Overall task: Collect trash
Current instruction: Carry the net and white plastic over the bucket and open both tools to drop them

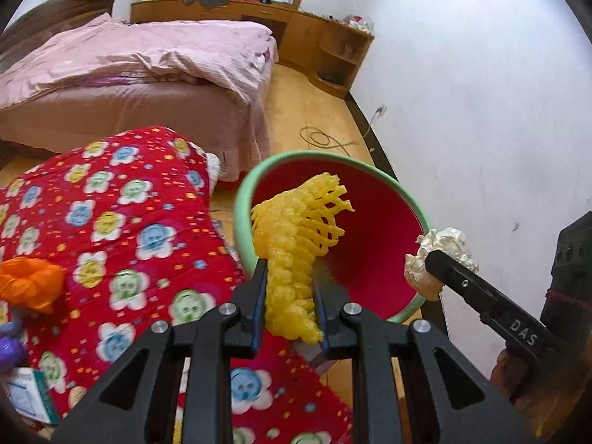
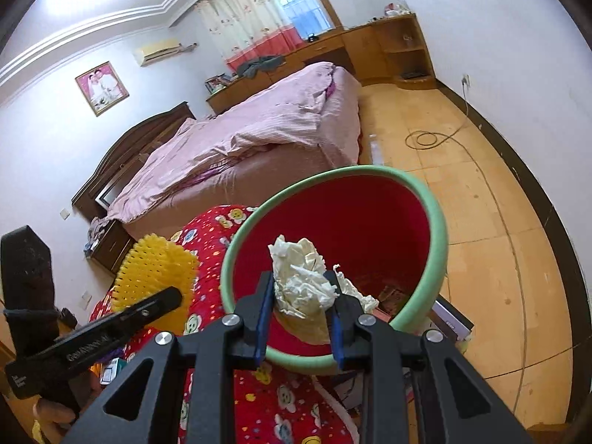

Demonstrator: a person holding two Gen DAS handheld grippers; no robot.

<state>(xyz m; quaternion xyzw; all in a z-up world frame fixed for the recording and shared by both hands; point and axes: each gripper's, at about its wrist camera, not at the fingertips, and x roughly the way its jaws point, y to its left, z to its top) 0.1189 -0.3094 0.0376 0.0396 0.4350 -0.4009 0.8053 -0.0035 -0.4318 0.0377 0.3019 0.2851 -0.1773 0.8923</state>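
My left gripper is shut on a yellow foam net sleeve, held at the near rim of a red bin with a green rim. My right gripper is shut on a crumpled white paper wad, held over the same bin. The right gripper also shows in the left wrist view with the paper wad at the bin's right rim. The left gripper with the yellow sleeve shows in the right wrist view, left of the bin.
A red patterned quilt lies left of the bin, with an orange plastic bag and a small box on it. A pink bed stands behind. A wooden floor with a coiled cable lies to the right, and a white wall beyond.
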